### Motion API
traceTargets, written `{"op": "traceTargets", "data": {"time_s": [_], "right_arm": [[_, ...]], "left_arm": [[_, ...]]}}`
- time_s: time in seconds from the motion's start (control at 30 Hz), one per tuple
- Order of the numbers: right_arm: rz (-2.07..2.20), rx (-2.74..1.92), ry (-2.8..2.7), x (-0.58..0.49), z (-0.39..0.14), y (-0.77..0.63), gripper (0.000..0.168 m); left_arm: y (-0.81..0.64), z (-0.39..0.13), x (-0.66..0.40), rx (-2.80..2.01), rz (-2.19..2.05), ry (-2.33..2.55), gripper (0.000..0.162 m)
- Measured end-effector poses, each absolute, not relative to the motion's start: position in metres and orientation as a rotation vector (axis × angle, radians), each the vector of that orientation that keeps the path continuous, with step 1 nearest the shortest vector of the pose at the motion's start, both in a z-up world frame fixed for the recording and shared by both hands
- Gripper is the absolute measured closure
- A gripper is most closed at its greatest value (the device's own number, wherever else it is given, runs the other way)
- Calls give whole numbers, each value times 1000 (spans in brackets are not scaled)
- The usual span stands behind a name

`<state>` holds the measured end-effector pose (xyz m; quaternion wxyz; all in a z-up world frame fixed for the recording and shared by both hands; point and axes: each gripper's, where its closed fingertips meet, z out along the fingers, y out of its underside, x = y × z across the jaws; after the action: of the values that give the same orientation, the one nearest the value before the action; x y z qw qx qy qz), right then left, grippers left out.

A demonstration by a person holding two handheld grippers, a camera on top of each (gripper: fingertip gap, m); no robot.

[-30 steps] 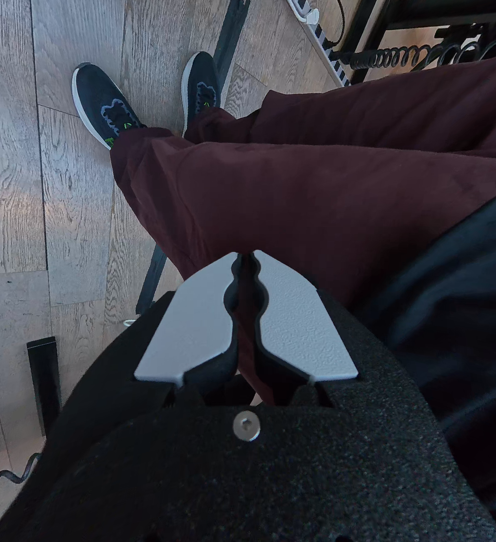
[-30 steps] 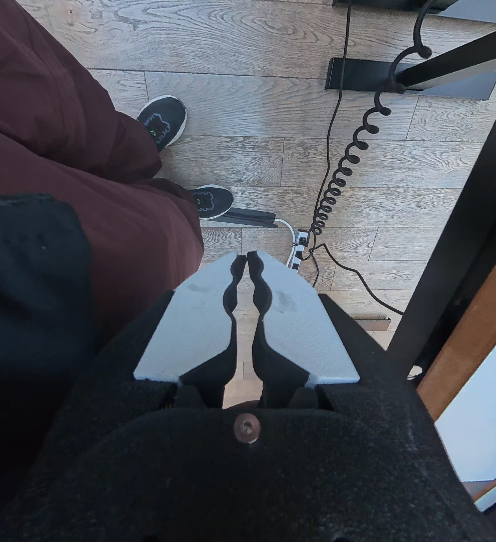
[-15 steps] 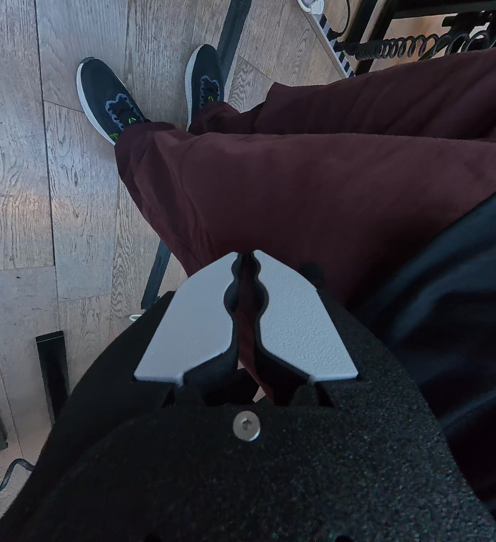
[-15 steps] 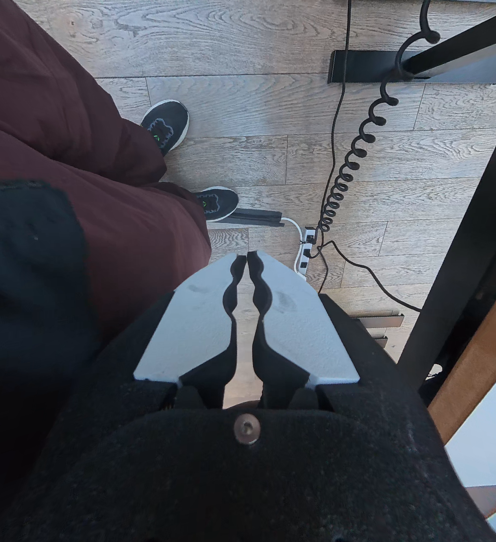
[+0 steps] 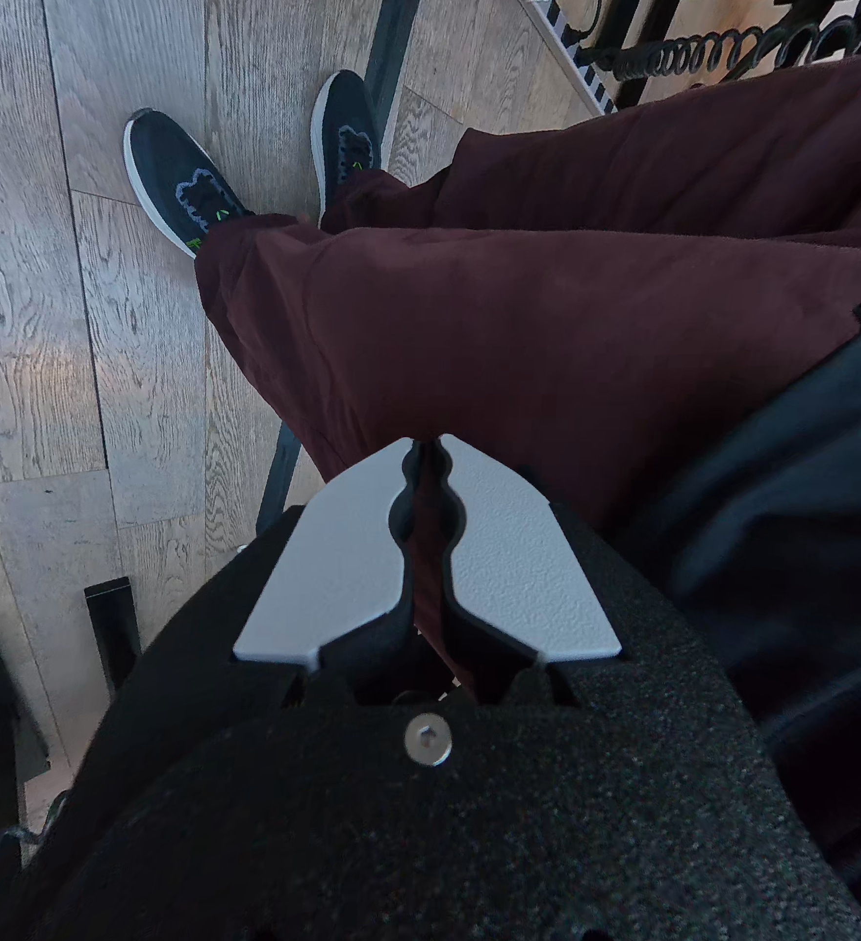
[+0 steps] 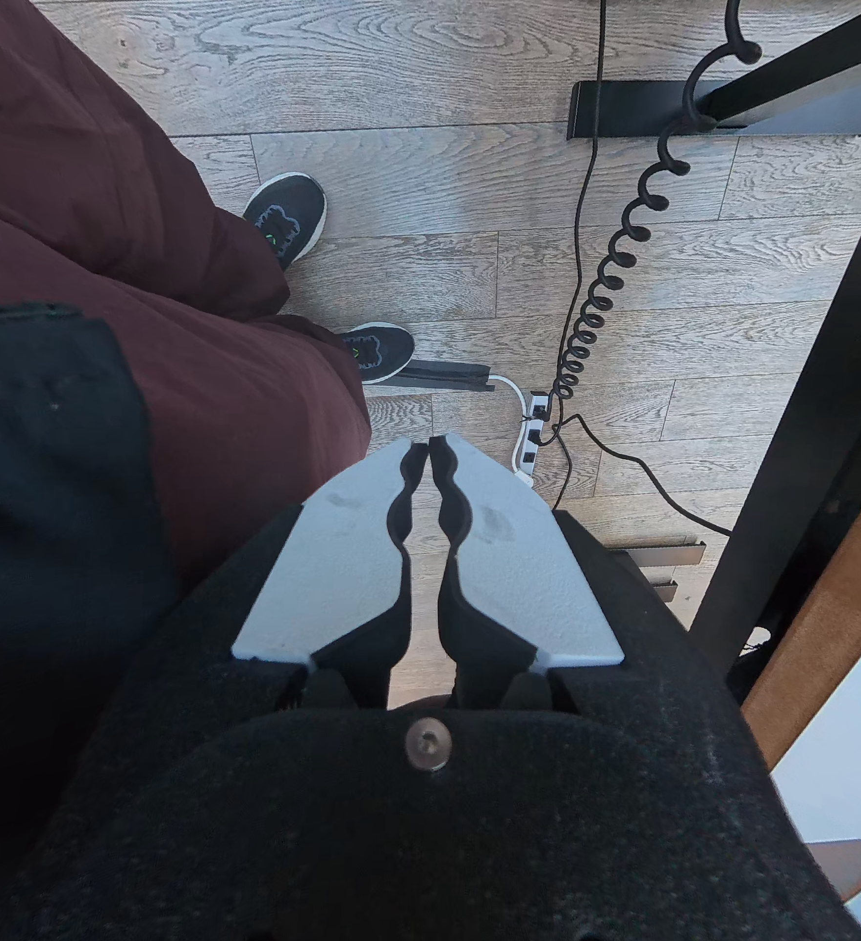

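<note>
Both grippers point down at a wooden floor beside a person's legs. My left gripper (image 5: 427,444) is shut and empty, its tips just over a leg in dark red trousers (image 5: 545,331), with two dark shoes (image 5: 179,178) beyond. My right gripper (image 6: 428,444) is shut and empty, hanging over the floor (image 6: 418,168) to the right of the same trousers (image 6: 214,397). A white power strip (image 6: 531,438) lies on the floor just right of its tips.
A black coiled cable (image 6: 607,285) runs down to the power strip. A black table leg (image 6: 805,407) and a brown table edge (image 6: 826,611) stand at the right. Black metal feet (image 5: 112,626) rest on the floor at lower left. The gap from one gripper's tips to the other's is roughly 35 cm.
Both views have shifted a little: the shoes and floor items sit slightly lower and to the right in the frames. Both grippers stay shut.
</note>
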<state>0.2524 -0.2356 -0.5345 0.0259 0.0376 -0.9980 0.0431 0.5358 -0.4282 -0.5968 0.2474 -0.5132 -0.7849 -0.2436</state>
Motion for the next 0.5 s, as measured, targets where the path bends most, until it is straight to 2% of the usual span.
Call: {"op": "traceTargets", "data": {"time_s": [0.03,0.5], "right_arm": [[133,120,-3086,253,-535,-236,161],[145,105,-3096,258,-538,-238,161]], "left_arm": [[-429,-596,535,-1402,-663,-2139,157],[-439,-594,539,-1423,-661,-2149,157]]}}
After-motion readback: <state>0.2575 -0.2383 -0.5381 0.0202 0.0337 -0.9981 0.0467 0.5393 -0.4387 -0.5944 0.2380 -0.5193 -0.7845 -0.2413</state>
